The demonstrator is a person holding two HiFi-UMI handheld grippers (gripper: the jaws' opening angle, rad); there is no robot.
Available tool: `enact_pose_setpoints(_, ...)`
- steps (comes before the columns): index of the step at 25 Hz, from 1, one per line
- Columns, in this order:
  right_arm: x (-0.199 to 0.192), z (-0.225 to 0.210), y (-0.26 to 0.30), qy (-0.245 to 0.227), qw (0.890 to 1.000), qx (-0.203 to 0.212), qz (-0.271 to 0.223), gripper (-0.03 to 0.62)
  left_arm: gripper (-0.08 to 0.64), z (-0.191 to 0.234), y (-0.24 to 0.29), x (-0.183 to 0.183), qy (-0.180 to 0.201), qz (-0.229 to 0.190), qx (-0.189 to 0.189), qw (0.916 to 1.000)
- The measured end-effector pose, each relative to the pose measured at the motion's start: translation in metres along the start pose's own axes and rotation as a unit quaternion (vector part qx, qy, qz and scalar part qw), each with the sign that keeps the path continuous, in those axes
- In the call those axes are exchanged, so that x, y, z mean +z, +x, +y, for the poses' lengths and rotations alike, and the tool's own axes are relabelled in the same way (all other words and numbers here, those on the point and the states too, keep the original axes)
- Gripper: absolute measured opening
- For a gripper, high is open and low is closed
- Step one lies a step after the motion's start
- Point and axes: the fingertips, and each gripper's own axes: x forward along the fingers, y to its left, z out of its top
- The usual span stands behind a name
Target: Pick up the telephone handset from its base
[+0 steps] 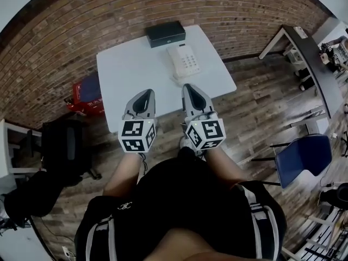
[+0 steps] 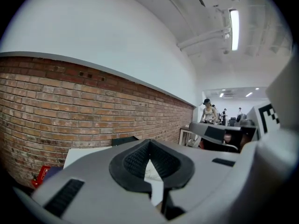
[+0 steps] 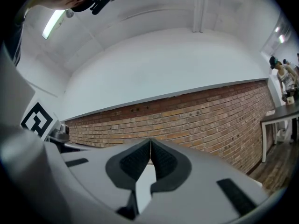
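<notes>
Jaws closed tight, empty, on left gripper (image 1: 143, 95) and right gripper (image 1: 191, 92); handset (image 1: 175, 60) looks light, hard, slick, so grab its middle.

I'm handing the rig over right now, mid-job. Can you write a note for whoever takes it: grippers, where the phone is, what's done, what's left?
Left gripper: jaws shut, empty, over the near edge of the white table.
Right gripper: jaws shut, empty, beside the left one and nearer the phone.
Handset: lying on its base, just beyond the right gripper. A black box sits at the table's far edge.
Done: nothing picked up.
Left: open the jaws, reach the handset, close on it, lift it off the base.
</notes>
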Motion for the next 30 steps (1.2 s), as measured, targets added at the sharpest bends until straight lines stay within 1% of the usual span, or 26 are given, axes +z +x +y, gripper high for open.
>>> enact_pose_setpoints(6,-0.001,-0.048,0.033,0.008,1.000,0.004,0.010,-0.002,0.002,-0.003,0.054,0.005,-0.005,0.015,0.010,0.9998)
enact_pose_setpoints(12,-0.001,-0.093,0.071,0.014,0.999,0.023,0.020,-0.002,0.002,-0.007,0.108,0.015,-0.008,0.021,0.024,0.9995)
enact_pose_setpoints(16,-0.003,-0.116,0.098,0.020,0.999,0.043,0.027,-0.002,0.002,-0.009,0.141,0.023,-0.010,0.021,0.037,0.9990)
enact_pose_setpoints(20,-0.006,-0.129,0.121,0.020,0.997,0.066,0.036,-0.002,0.002,-0.004,0.159,0.029,-0.017,0.018,0.060,0.9979)
enact_pose_setpoints(23,-0.008,-0.134,0.136,0.019,0.997,0.072,0.037,-0.002,0.002,0.005,0.168,0.025,-0.021,0.026,0.068,0.9971)
enact_pose_setpoints(27,-0.016,-0.138,0.155,0.021,0.996,0.070,0.045,-0.002,0.002,0.016,0.181,0.019,-0.023,0.034,0.065,0.9970)
enact_pose_setpoints(30,-0.023,-0.139,0.167,0.020,0.997,0.056,0.050,-0.002,0.002,0.024,0.190,0.018,-0.018,0.038,0.053,0.9977)
